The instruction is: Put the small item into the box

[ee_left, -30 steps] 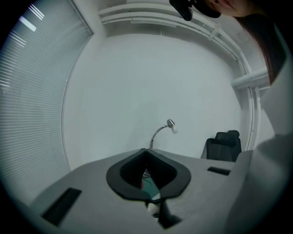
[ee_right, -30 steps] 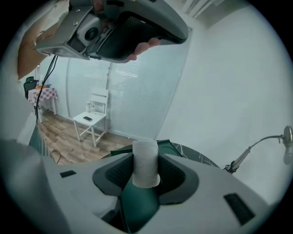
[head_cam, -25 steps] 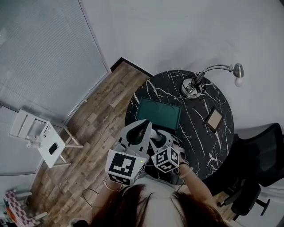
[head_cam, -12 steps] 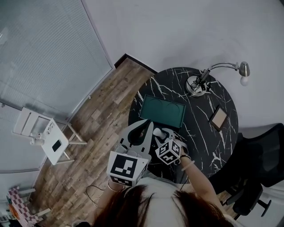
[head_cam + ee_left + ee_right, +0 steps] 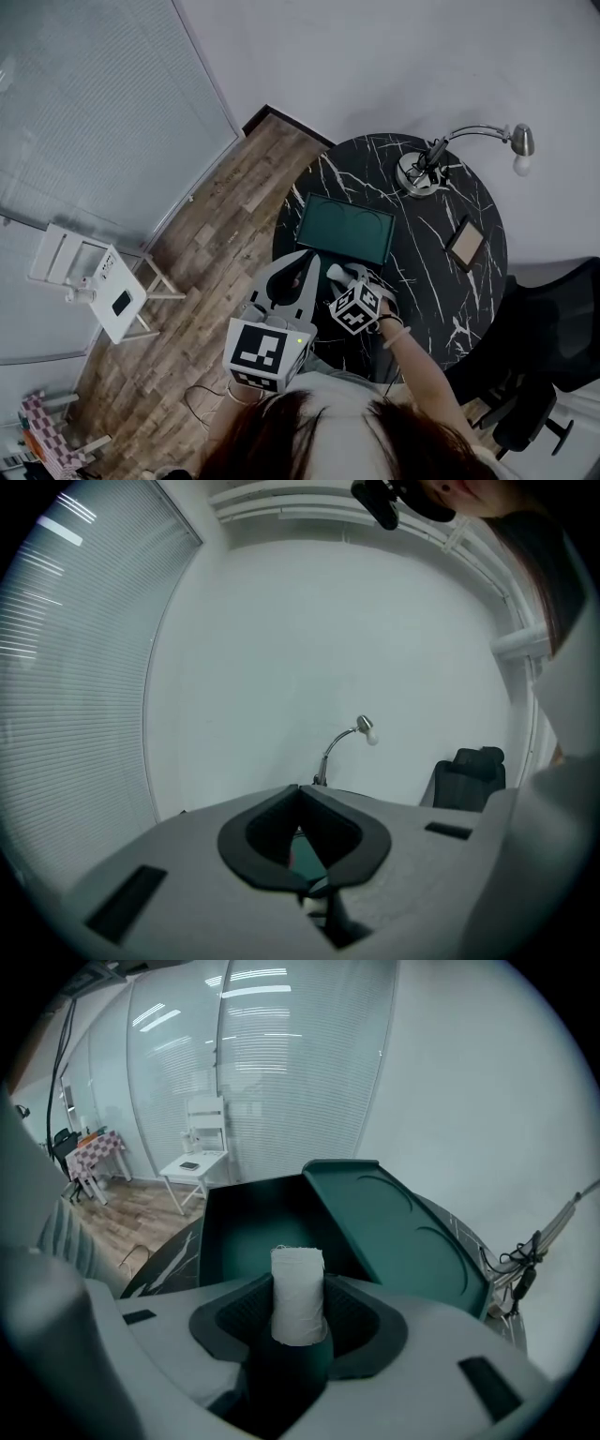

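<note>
White roll [image 5: 298, 1283] clamped upright between the right gripper [image 5: 298, 1324] pads, on the near side of the open green box [image 5: 246, 1227]. Its lower end is buried in the jaws. Head view: roll masked by the gripper. Left gripper [image 5: 300, 791] jaws tip-to-tip, empty; only a green sliver shows through.

No legible text, views perhaps too coarse
</note>
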`<state>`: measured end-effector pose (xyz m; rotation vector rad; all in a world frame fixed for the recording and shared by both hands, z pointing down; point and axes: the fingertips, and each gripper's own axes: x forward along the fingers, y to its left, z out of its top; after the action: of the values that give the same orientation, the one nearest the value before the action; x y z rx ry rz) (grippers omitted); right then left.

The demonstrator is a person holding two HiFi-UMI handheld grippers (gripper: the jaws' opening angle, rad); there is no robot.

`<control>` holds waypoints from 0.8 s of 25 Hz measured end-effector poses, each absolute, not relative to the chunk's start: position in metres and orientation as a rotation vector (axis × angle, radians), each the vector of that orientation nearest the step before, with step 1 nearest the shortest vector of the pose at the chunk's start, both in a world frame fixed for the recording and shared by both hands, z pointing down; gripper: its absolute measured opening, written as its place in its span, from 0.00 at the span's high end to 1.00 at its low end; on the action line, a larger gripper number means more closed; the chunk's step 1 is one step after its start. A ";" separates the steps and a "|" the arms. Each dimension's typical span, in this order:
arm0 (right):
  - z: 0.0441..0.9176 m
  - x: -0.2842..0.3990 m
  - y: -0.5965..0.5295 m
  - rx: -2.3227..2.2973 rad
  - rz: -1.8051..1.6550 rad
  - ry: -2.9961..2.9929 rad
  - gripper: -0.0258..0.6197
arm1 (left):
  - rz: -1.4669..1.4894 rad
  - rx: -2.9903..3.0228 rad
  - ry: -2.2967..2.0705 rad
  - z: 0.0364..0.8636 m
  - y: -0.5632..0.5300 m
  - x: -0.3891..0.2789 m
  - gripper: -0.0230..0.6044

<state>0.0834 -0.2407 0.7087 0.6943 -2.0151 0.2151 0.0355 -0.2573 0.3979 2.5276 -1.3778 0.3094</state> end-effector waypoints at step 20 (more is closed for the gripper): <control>0.731 0.080 -0.249 0.611 0.219 -1.941 0.67 | 0.352 2.517 -1.369 0.405 -0.261 0.032 0.95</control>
<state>0.0797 -0.2485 0.7309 0.6112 -1.9415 0.2185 0.0324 -0.2614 0.4052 2.5170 -1.3687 0.3523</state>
